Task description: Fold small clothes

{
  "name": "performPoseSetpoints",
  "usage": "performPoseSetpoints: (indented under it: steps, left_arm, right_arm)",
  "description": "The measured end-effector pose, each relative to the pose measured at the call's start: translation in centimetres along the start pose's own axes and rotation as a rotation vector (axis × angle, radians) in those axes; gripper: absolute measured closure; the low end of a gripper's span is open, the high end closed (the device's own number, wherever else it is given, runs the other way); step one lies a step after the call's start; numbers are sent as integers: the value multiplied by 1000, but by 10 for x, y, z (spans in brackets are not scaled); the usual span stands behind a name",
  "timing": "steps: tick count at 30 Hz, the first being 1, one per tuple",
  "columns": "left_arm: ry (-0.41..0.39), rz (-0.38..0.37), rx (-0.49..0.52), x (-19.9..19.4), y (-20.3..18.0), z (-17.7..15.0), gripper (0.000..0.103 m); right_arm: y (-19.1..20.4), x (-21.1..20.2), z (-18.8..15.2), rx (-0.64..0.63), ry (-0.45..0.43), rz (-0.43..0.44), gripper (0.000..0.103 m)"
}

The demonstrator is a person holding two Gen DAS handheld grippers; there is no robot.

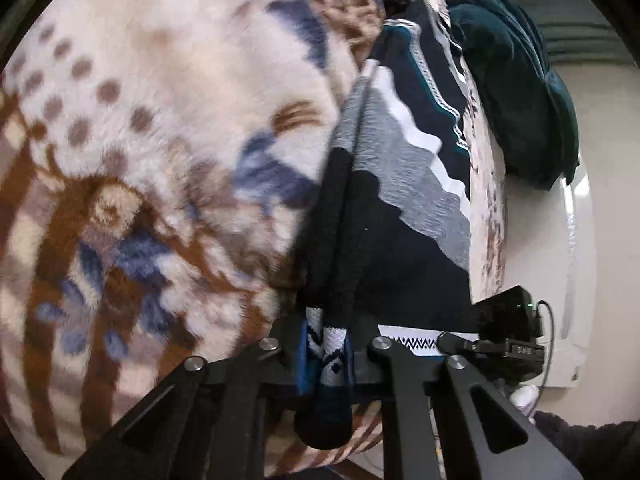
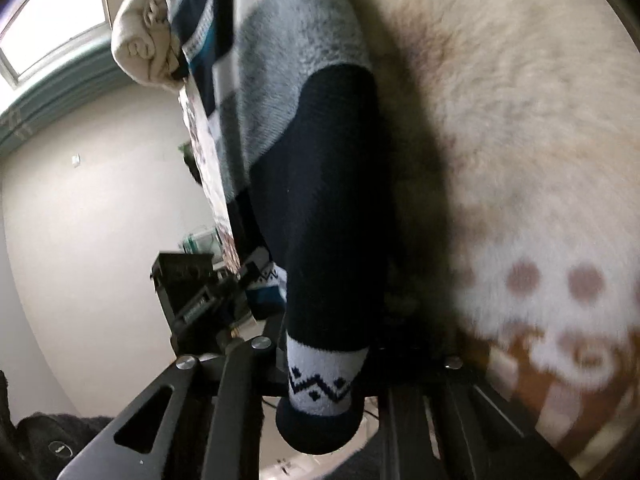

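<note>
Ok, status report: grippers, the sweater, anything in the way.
Left gripper shut on sweater hem. Right gripper shut on the hem too. Sweater stretched over the fleece blanket. Dark teal cloth and cream bundle beyond the far end.

Blanket [image 2: 520,120] pattern blurred (sock [image 2: 324,392] cuff hides jaws)

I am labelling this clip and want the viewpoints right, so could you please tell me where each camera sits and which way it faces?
Left wrist: sits on the left gripper, looking along its fingers over the striped sweater on the fleece blanket; the gripper's black linkage shows, shut on a sleeve cuff.
Right wrist: sits on the right gripper, looking along the sweater's sleeve toward a wall and window; its linkage shows, clamped on the other cuff.
Shared: the sweater, the blanket, and each view shows the other gripper.
</note>
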State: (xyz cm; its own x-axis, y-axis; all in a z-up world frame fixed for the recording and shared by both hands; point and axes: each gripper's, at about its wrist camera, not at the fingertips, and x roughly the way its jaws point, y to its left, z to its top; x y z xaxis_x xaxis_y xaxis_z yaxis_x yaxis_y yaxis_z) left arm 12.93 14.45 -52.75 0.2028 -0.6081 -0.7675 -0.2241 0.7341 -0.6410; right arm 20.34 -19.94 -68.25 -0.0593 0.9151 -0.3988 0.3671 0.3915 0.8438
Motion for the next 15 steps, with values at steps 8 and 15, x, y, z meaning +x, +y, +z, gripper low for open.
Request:
performPoseSetpoints:
  steps: [8,15]
  left_arm:
    - [-37,-24,41,-37,-47,8,92]
    - [-117,-109,75,-75,-87,56,92]
  right_arm:
    - [32,-28,-19,12,-120,-17,94]
    - [91,-68,-8,-50,-188,20,94]
